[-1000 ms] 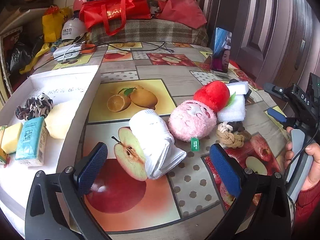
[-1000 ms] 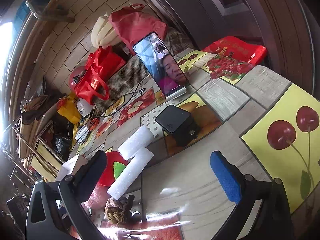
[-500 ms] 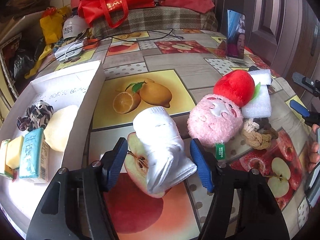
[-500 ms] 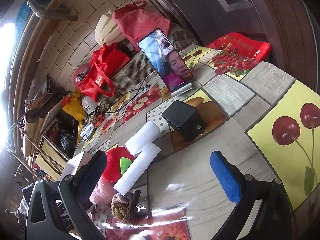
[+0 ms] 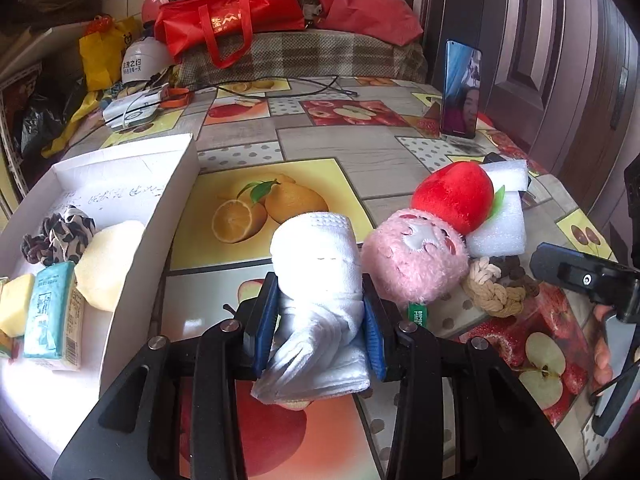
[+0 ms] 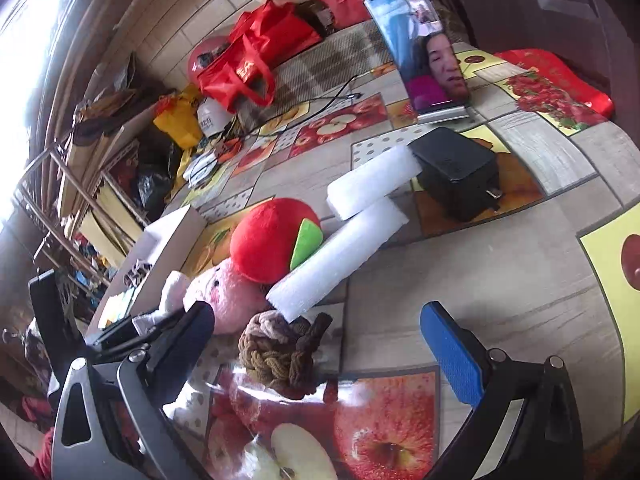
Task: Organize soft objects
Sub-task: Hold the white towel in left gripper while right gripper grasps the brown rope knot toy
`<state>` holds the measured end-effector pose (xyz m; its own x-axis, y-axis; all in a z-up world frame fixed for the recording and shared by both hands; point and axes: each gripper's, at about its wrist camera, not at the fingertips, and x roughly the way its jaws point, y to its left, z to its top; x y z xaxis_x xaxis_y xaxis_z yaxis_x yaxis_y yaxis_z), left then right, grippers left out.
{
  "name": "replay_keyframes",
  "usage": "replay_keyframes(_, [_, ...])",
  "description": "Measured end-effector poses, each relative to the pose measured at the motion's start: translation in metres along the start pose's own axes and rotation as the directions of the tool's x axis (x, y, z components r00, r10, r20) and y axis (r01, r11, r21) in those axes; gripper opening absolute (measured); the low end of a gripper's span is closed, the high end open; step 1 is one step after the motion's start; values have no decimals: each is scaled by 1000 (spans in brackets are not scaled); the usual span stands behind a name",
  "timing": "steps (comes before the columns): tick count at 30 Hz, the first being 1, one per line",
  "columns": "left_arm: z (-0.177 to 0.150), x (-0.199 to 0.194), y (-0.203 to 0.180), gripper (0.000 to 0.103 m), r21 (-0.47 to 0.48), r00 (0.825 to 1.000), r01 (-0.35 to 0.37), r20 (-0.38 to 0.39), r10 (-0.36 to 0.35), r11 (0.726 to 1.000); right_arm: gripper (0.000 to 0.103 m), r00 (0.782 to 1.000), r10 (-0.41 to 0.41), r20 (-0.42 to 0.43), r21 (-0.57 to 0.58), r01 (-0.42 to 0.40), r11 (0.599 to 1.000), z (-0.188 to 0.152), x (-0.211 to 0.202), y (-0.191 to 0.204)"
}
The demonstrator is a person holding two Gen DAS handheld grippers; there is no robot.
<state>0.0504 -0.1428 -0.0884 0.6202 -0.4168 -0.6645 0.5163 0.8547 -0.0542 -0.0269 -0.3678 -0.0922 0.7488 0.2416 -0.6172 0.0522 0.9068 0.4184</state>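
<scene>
Left gripper point(image 5: 318, 334) has its jaws pinched on the rolled white towel point(image 5: 320, 280), pads on both flanks, lower half of the roll; its head sticks out past the tips. Towel looks light, squashy, non-slip; loose folded end sags under the jaws, so it may unroll if swung fast. Grip mid-roll seems right, no need to squeeze hard.

White box point(image 5: 120, 184) sits left of the left jaws, already holding sponge, tissue pack, scrunchie: prob. the drop spot.

Right of the jaws: pink plush point(image 5: 416, 260) touching the towel, red plush apple point(image 5: 452, 196) behind it, foam blocks point(image 6: 344, 256), knotted rope point(image 6: 280, 352).

Right gripper point(image 6: 320, 344) jaws wide, nothing held, rope just ahead between them.

Table point(image 5: 320, 140): glossy fruit-print cloth, flat, prob. slick. Room cluttered; phone point(image 6: 420, 48) propped far ahead, black charger point(image 6: 456, 172) near foam.
</scene>
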Motion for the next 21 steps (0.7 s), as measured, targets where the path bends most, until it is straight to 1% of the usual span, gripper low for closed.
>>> replay_keyframes(3, [-2,-8,-4,37,21,999,-10,32,9,1000,103,998,-52,-32,-100,48,994,-6,7,20])
replay_keyframes(6, [-2,-11,-8,37,42,999,-19,50,17,999,102,990,-117,-77,-147,105,984,-9,20,30])
replay_keyframes(7, [-3,-11,-8,37,43,998,-20,52,18,999,98,987,-132,-88,-162,116,980,-9,24,33])
replay_keyframes(9, [-3,-10,-7,37,38,999,-18,51,16,999,96,984,-158,-88,-198,138,970,-8,29,39])
replay_keyframes(10, [-3,-9,-6,37,33,999,-17,49,15,999,91,982,-167,-92,-217,144,965,-9,32,42])
replay_keyframes(12, [-3,-9,-4,37,24,999,-15,48,14,1000,88,976,-195,-93,-260,165,951,-10,35,49])
replay_keyframes(13, [-3,-9,-4,37,21,999,-16,49,15,1000,79,976,-199,-88,-279,168,945,-12,35,53])
replay_keyframes(14, [-3,-9,-4,38,20,999,-18,50,17,1000,64,976,-200,-85,-297,167,940,-13,35,56])
replay_keyframes(16, [-3,-9,-6,38,23,998,-24,50,22,999,53,978,-190,-85,-324,153,934,-16,34,61])
replay_keyframes(18, [-4,-10,-7,38,28,998,-32,53,30,999,48,985,-150,-90,-321,114,940,-18,30,62])
replay_keyframes(20, [-4,-10,-8,38,30,998,-38,58,37,999,42,994,-75,-84,-300,47,953,-20,22,61])
replay_keyframes(21, [-4,-10,-8,38,30,997,-42,60,40,999,41,996,-48,-69,-297,26,955,-21,17,63])
